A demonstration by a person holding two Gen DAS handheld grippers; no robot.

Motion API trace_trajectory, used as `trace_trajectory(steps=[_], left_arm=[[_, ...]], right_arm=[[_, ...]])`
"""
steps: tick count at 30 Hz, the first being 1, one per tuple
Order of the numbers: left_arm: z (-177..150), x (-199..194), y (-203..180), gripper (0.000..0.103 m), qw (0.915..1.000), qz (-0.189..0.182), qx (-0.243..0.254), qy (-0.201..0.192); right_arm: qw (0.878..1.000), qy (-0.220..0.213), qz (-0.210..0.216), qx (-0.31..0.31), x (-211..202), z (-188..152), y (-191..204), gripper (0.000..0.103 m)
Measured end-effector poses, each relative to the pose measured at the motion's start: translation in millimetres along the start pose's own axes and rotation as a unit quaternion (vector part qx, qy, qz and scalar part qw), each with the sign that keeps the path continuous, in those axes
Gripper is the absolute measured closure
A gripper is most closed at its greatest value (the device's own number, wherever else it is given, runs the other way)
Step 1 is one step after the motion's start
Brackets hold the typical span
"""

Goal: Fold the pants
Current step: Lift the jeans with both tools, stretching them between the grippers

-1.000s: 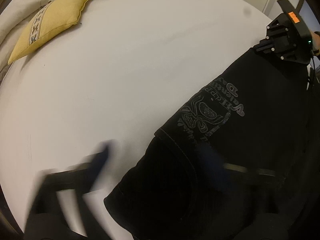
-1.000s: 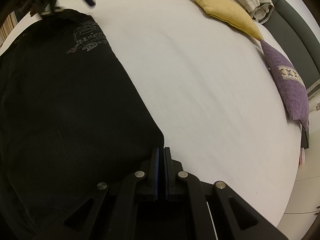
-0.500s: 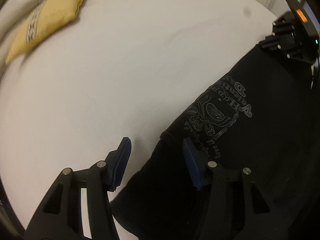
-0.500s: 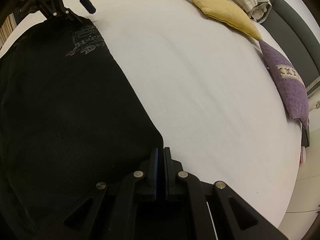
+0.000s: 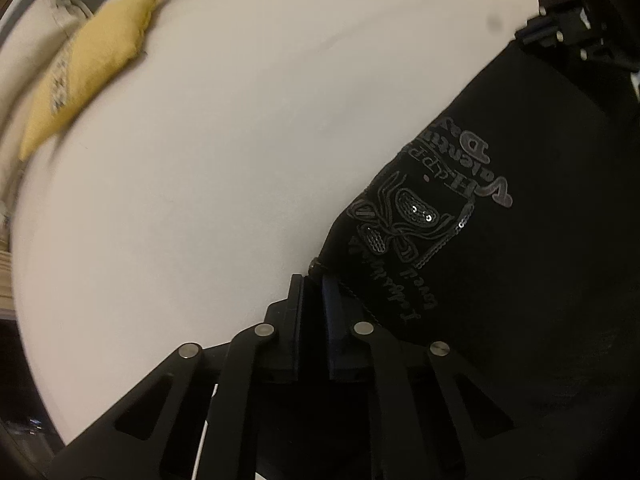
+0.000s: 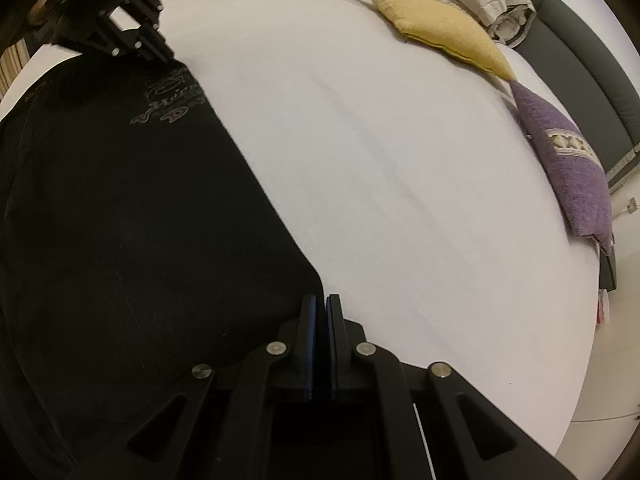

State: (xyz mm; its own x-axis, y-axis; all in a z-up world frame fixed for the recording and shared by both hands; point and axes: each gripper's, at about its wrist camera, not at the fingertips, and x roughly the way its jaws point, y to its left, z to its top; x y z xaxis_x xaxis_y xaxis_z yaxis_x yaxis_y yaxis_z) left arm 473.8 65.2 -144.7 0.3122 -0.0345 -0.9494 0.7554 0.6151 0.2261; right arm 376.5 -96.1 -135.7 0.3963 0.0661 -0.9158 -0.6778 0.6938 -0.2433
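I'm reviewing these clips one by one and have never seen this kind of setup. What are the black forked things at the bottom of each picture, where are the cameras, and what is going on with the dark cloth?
No robot here: a person holds a two-finger gripper in each hand, and each carries a fisheye camera looking along its fingers. The fork at the bottom of a picture is that camera's own gripper.

On a white bed lie black pants with a sequinned print. The left gripper is closing its jaws on one edge of the pants, cloth already between them. The right gripper is shut on another corner. Each gripper shows at the far end of the pants in the other's view.

A yellow cushion and a purple cushion lie near the headboard.
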Motion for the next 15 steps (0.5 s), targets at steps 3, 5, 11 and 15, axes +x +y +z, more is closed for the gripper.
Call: trace_trajectory(steps=[3,5,11,15], left_arm=[[3,-5,-15,0.098,0.9987,0.045,0.006,-0.023],[-5,-19,-21,0.098,0.9965,0.064,-0.013,-0.052],[-26,-67,-31,0.099,0.9878,0.085,-0.053,-0.119],[-56,-107,-56,0.099,0.9832,0.104,-0.039,-0.144]], right_arm=[[1.0,-0.007,-0.018,0.01,-7,0,0,0.098],[0.999,-0.018,-0.034,0.021,-17,-1,-1,0.099],[0.997,-0.045,-0.038,0.048,-52,-7,0,0.101],[0.996,-0.061,0.036,0.062,-66,-11,-2,0.101]])
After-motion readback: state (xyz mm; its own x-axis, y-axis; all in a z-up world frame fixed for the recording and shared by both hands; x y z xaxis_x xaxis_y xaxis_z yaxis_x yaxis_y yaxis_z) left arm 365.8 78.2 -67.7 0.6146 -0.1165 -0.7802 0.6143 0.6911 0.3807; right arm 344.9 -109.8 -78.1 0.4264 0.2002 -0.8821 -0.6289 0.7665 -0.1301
